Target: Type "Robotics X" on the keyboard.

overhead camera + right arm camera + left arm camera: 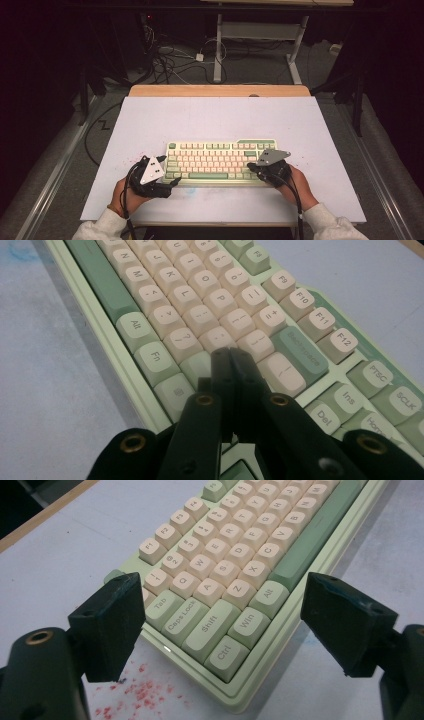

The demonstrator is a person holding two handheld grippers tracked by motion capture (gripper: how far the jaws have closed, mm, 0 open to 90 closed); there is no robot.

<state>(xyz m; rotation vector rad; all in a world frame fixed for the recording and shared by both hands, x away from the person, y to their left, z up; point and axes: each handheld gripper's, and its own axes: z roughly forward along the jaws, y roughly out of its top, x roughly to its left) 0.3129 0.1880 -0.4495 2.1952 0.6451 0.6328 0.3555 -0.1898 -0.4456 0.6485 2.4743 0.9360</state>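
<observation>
A pale green keyboard with cream and green keys lies near the front of the white table top. My left gripper sits by the keyboard's front left corner, jaws spread wide with that corner between them; its fingers touch nothing. My right gripper hovers over the keyboard's right end, jaws shut together with nothing in them. Its closed tip points at the keys just left of the large green Backspace key.
Red speckles mark the white board beside the keyboard's left corner. A wooden table edge runs along the back. Cables and a desk frame lie on the floor beyond.
</observation>
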